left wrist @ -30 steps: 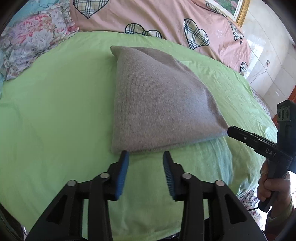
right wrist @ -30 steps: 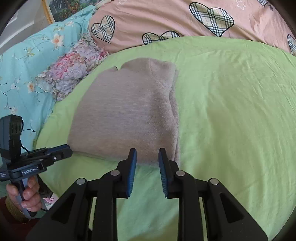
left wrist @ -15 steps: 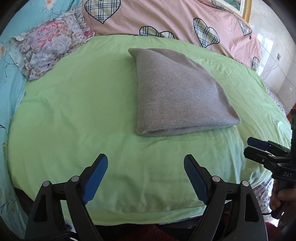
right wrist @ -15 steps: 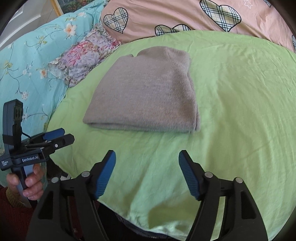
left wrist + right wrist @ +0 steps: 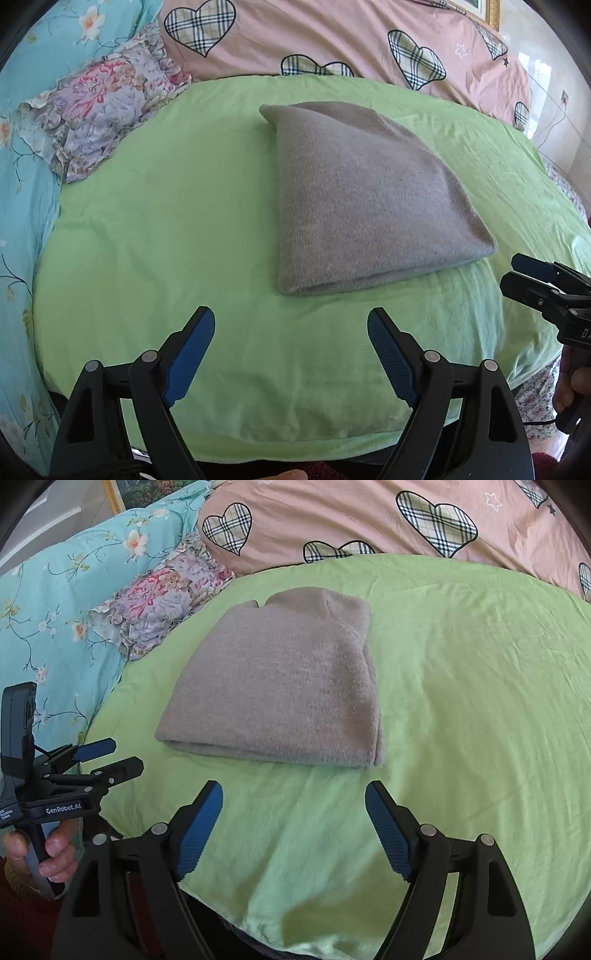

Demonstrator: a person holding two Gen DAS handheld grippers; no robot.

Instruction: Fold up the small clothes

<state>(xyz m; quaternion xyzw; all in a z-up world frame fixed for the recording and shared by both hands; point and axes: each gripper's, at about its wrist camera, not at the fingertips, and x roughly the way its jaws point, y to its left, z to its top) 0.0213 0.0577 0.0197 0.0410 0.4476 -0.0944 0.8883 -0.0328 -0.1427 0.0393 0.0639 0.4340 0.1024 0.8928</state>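
Green sheet [image 5: 207, 229] covers the bed, and both views look down on it from its near edge. Left tool [image 5: 291, 326] hovers over bare sheet with its blue pads spread wide and nothing between them; its pad [image 5: 192, 354] sits well short of the folded garment. Right tool [image 5: 293, 801] likewise stands spread (its jaws are opening at this moment), with only green sheet in the gap. In the left view the right tool shows at the picture's right edge, just off the garment's near right corner, apart from it; in the right view the left tool [image 5: 105, 757] appears at the picture's left, near the garment's near left corner, gripped by a hand [image 5: 44, 853].

Grey knit garment [image 5: 365, 206] lies folded into a compact, roughly rectangular stack on the sheet, beyond both tools and touched by neither. Its thick folded edge faces the tools. Beyond the garment, a pink quilt with plaid hearts [image 5: 332, 40] runs across the back. To the garment's far left sit a floral pillow [image 5: 99, 110] and a turquoise flowered cover [image 5: 62, 590].
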